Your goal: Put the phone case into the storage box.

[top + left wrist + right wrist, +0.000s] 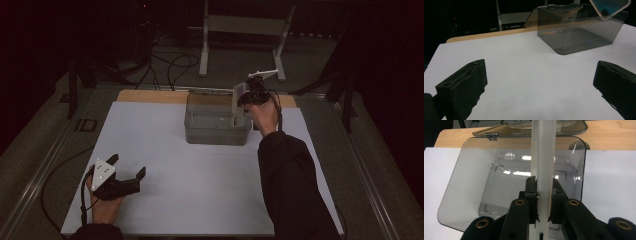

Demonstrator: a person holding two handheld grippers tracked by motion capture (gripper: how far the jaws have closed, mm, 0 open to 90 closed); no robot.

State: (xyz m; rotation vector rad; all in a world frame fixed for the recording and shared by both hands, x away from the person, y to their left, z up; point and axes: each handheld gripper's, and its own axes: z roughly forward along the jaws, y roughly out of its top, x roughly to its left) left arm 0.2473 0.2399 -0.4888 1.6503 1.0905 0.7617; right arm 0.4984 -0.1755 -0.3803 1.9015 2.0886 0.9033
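A flat, frosted white plate (543, 157) was clamped edge-on by the right gripper (543, 202), its long axis toward twelve o'clock, above the smoky clear bin (461, 185). The left gripper (127, 167) was held agape.

The table (200, 190) is covered in plain white, with a strip of light wood along its far edge. Near that far edge sits a smoky grey see-through box (217, 125). The left gripper (127, 172) has black jaws and a pale grey plate with dark dots. The right gripper (543, 202) is black with brass-coloured pivots, clamped on a frosted white flat piece (543, 170), teal inside its white rim in the left gripper view.
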